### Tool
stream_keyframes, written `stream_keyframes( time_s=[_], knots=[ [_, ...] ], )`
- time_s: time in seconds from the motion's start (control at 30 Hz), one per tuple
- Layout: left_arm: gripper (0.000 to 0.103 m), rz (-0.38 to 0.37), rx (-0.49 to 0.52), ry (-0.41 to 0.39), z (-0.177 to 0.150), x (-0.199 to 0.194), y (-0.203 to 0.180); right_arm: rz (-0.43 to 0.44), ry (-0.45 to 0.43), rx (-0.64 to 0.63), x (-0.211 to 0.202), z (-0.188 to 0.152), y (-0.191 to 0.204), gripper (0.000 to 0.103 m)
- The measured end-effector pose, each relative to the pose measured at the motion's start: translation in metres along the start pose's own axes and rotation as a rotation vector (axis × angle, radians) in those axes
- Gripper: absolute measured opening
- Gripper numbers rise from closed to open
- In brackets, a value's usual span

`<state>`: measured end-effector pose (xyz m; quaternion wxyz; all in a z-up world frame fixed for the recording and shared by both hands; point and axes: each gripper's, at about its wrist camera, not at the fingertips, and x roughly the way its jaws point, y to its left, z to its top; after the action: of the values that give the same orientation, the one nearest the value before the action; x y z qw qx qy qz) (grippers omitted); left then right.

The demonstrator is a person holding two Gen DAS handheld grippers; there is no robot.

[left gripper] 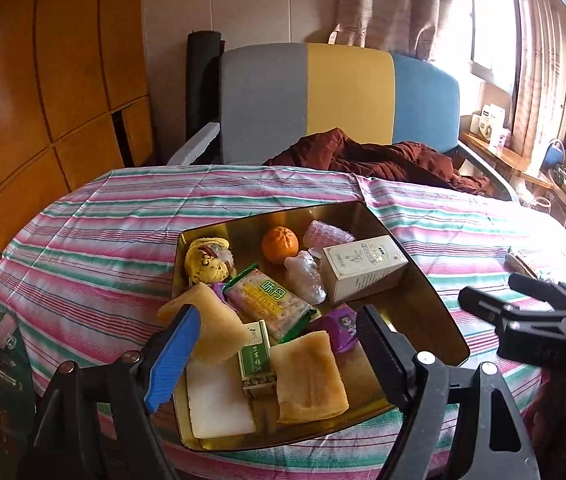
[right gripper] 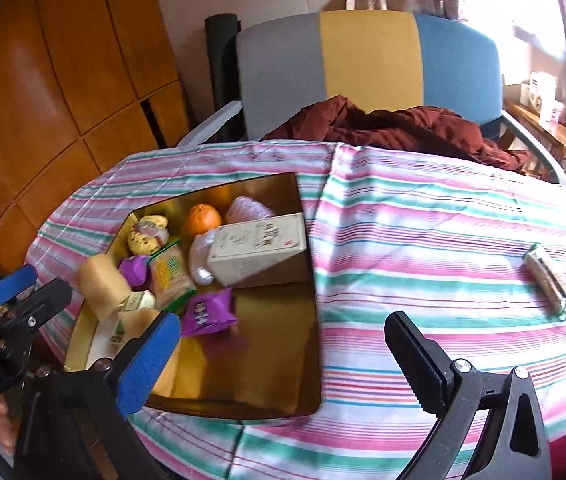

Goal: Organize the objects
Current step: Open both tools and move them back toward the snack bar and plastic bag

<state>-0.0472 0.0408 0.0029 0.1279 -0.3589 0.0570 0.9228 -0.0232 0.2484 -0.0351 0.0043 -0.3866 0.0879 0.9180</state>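
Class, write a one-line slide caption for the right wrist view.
Open right gripper hovers over striped tablecloth, between the filled gold tray and a lone wrapped snack.

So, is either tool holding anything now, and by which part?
Nothing is held. The left tool and the right tool are both open, with nothing between the jaws.

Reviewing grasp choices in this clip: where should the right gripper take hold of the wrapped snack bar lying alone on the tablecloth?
Probably mid-length, from above: the snack bar lies flat and narrow on the tablecloth, so the open right gripper should close across its short width.
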Motion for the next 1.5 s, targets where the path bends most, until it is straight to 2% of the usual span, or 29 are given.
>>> stream_keyframes(
  time_s=[0.23, 0.63, 0.9, 1.03, 1.13, 1.2, 1.23, 1.3, 1.4, 1.5],
  knots=[
    [0.081, -0.02, 0.038, -0.003, 0.004, 0.0, -0.017, -0.076, -0.02, 0.036, -0.007, 0.011, -0.043, 0.103],
    [0.081, -0.102, 0.135, 0.005, 0.009, 0.003, -0.062, -0.199, -0.088, 0.111, -0.04, 0.04, -0.13, 0.103],
    [0.081, -0.149, 0.201, 0.024, 0.008, 0.008, -0.095, -0.349, -0.14, 0.164, -0.054, 0.058, -0.201, 0.103],
    [0.081, -0.163, 0.242, 0.033, 0.008, 0.01, -0.112, -0.43, -0.183, 0.228, -0.053, 0.056, -0.244, 0.103],
    [0.081, -0.173, 0.27, 0.045, 0.009, 0.014, -0.125, -0.423, -0.171, 0.35, -0.047, 0.043, -0.276, 0.103],
    [0.081, -0.178, 0.286, 0.057, 0.009, 0.019, -0.135, -0.371, -0.137, 0.458, -0.043, 0.038, -0.294, 0.103],
    [0.081, -0.179, 0.295, 0.06, 0.01, 0.021, -0.14, -0.352, -0.151, 0.495, -0.044, 0.035, -0.299, 0.103],
    [0.081, -0.187, 0.316, 0.066, 0.011, 0.025, -0.151, -0.359, -0.159, 0.524, -0.047, 0.032, -0.304, 0.103],
    [0.081, -0.211, 0.339, 0.083, 0.011, 0.033, -0.168, -0.311, -0.14, 0.596, -0.045, 0.026, -0.312, 0.103],
    [0.081, -0.229, 0.364, 0.104, 0.011, 0.042, -0.186, -0.301, -0.143, 0.636, -0.046, 0.023, -0.318, 0.103]
  ],
)
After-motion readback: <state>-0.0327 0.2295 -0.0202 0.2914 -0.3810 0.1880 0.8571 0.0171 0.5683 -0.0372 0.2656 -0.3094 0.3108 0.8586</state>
